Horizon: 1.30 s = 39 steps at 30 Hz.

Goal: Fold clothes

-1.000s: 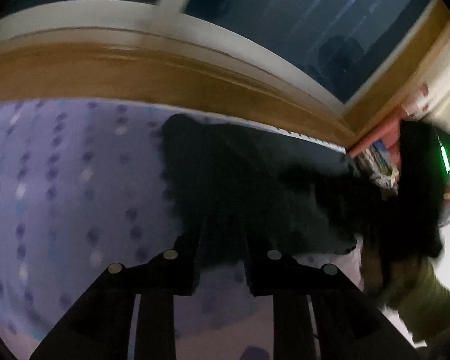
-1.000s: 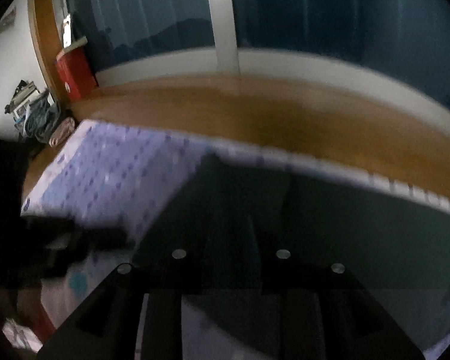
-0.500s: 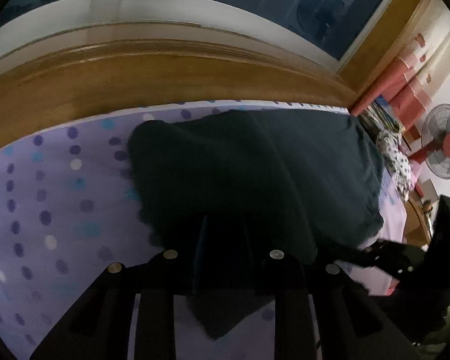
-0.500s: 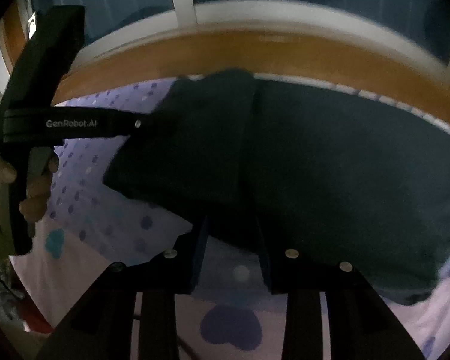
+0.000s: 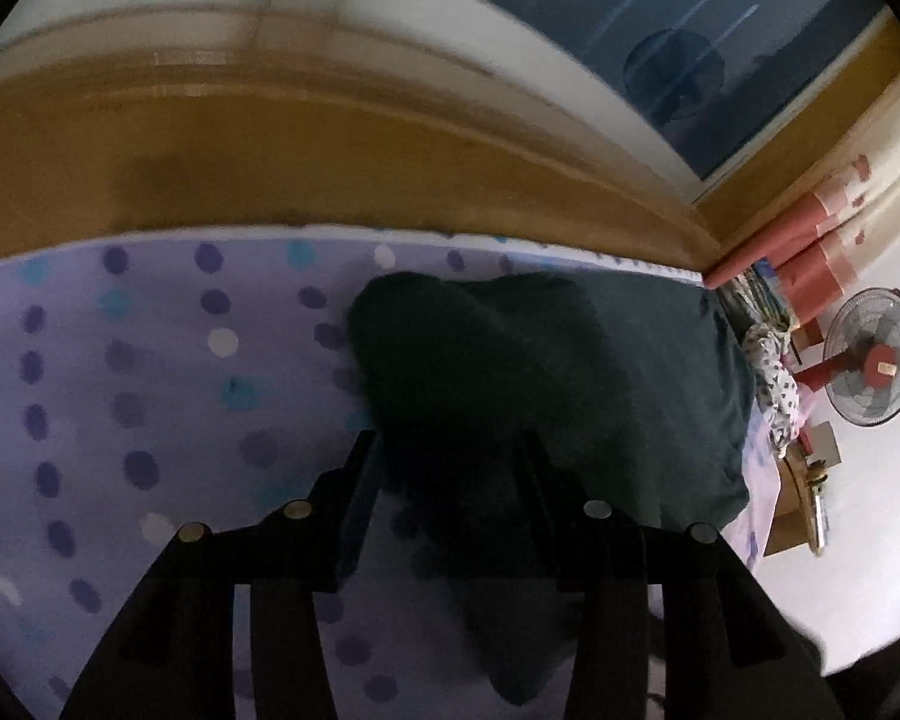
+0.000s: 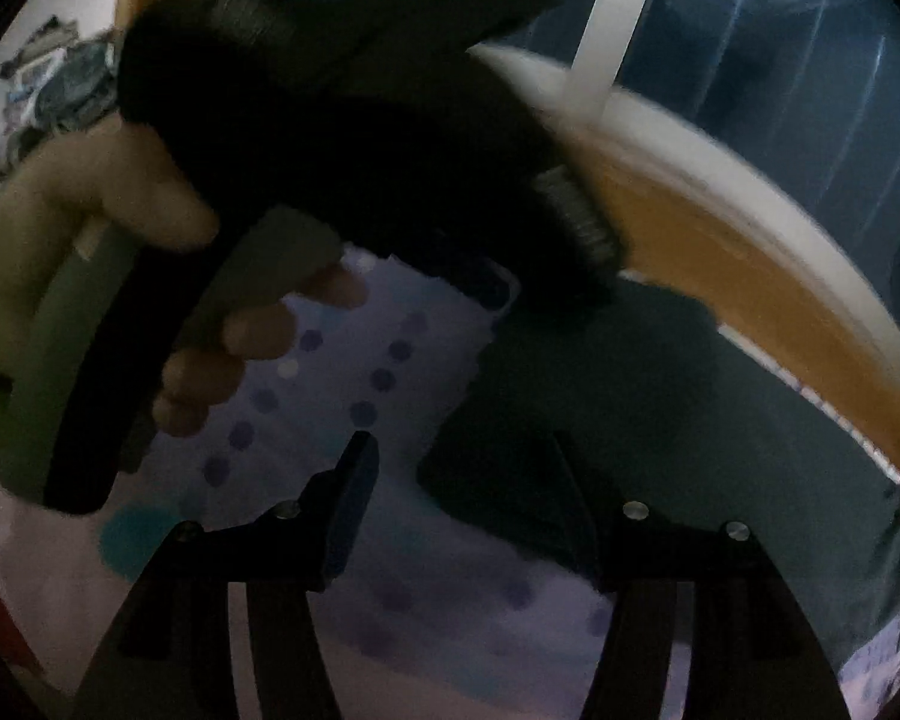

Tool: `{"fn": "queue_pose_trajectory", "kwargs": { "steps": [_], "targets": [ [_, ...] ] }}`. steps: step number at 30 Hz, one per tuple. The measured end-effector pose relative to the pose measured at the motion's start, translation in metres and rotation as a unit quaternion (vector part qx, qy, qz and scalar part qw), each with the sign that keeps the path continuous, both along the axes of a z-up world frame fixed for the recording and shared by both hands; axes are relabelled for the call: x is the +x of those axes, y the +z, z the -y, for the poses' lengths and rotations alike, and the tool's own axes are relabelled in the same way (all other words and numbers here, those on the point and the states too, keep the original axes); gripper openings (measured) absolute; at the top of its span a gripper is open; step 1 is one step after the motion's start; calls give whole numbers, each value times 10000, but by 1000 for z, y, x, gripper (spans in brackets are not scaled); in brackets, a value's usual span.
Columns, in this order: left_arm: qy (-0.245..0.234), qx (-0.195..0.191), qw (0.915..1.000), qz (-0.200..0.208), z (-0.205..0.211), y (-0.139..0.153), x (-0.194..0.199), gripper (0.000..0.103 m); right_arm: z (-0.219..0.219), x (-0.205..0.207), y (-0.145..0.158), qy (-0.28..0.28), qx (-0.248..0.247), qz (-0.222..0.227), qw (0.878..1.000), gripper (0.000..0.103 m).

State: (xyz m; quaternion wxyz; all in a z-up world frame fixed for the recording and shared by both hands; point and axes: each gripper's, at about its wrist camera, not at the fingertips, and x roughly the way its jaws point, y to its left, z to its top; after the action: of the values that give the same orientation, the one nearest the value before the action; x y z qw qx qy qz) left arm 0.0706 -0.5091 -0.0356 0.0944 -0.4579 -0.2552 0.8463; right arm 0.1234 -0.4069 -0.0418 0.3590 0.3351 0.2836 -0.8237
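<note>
Cloth fills the centre of the left wrist view: a dark teal, soft fabric garment lies bunched on the lavender bedsheet printed with purple, blue and white dots, below the brown wooden ledge under the window. The left gripper has its black jaws opening, and the near edge of the garment now lies loose between them rather than pinched as it was half a second ago, so I judge this hem released. A standing fan with a red hub sits far right. In the right wrist view, the right gripper is also opening; its 2 jaws straddle the garment's near-left corner with no pressure on the cloth that I can see. Above it, the person's hand holds the other gripper's black handle. Both holds let go together suggests 1 fold has just been laid; next probably comes smoothing or a fresh grasp.
</note>
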Motion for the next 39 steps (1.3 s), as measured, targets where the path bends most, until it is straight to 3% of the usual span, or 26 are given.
{"fn": "queue_pose_trajectory", "kwargs": {
  "steps": [5, 8, 10, 12, 14, 16, 22, 28, 33, 39],
  "targets": [
    [19, 344, 9994, 6, 2, -9, -10, 47, 2, 1, -11, -234, 20, -136, 9996, 58],
    [25, 434, 9991, 14, -1, -8, -14, 52, -4, -4, -9, -514, -80, -159, 9985, 34],
    [28, 484, 9988, 19, -4, -8, -16, 52, -8, -8, -8, -601, -175, -129, 9980, 30],
    [35, 333, 9994, 33, -8, -6, -16, 39, -12, -10, -5, -624, -250, -82, 9977, 19],
    [90, 257, 9996, 37, -8, -1, -15, 30, -21, -15, 2, -657, -476, 123, 9966, 15],
    [172, 432, 9989, -47, -5, 9, -11, 24, -37, -22, 16, -673, -903, 412, 9928, 15],
    [82, 321, 9987, -384, -31, 52, -16, 22, -101, -54, 58, -771, -2220, 1146, 9652, 15],
    [-291, -21, 9971, -709, -90, 92, -39, 22, -157, -73, 77, -1136, -2926, 1377, 9394, 14],
    [-681, -114, 9950, -717, -144, 101, -67, 18, -200, -102, 63, -1615, -3278, 1604, 9169, 14],
    [-1132, -306, 9919, -486, -204, 83, -100, 18, -248, -134, 40, -2190, -3352, 1845, 8976, 14]
  ]
}}
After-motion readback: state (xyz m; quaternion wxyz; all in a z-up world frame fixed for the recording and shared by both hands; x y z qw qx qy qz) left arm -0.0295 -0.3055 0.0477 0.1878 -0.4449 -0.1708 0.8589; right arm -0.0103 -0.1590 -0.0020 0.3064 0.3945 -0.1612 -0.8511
